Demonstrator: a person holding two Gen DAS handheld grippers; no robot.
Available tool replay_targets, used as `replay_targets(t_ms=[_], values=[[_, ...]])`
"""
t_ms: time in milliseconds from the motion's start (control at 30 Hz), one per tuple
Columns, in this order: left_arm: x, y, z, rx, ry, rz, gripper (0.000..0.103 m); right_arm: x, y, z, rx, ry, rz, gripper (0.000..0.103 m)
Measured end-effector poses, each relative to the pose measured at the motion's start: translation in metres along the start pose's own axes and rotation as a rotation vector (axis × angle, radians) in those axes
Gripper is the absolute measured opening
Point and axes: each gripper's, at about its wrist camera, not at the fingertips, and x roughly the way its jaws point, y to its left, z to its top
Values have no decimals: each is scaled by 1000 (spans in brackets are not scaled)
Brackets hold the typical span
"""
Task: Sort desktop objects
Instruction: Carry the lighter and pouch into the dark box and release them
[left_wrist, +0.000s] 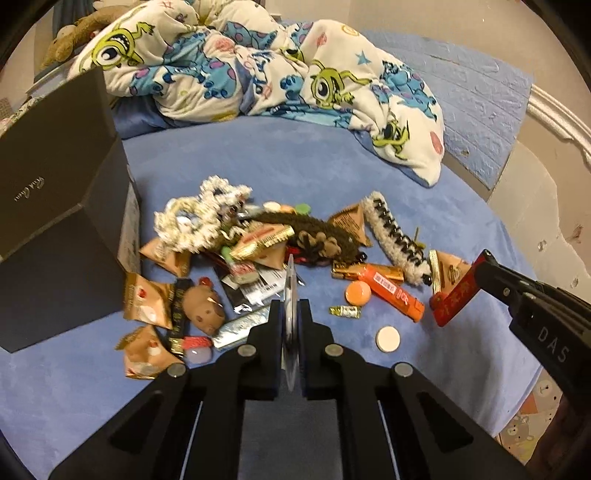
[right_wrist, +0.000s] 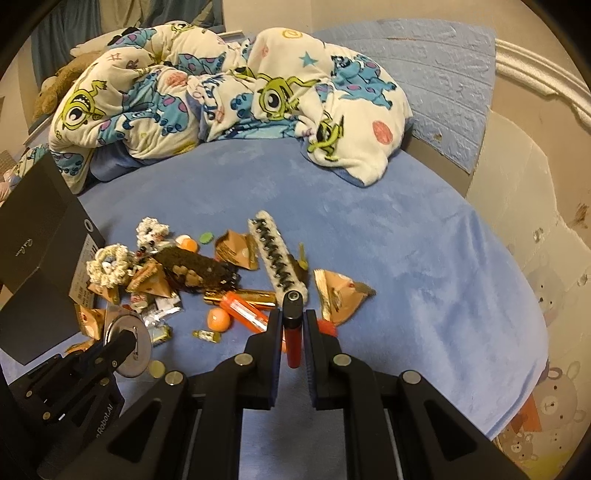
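Two tools hovered above a blue bed (right_wrist: 388, 229) strewn with snack packets, hair clips and small trinkets. Left tool (left_wrist: 290, 314) was clamped edge-on around a thin silver disc (left_wrist: 290, 291), while right tool (right_wrist: 293, 325) gripped a red tube with a black cap (right_wrist: 293, 325). Nearby, a dark box (left_wrist: 55, 221) stood at the pile's left, a cartoon-print blanket (left_wrist: 258, 66) bunched behind.
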Motion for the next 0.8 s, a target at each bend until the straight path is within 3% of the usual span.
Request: replay_targets(t_ms=[300, 600, 800], values=[[-34, 36, 19, -36, -52, 53, 7, -21, 43, 13, -68, -35, 56, 11], [-67, 106, 35, -110, -92, 136, 7, -35, 119, 27, -142, -59, 165, 11], [-91, 174, 38, -165, -109, 218, 7, -43, 183, 35, -194, -73, 245, 11]])
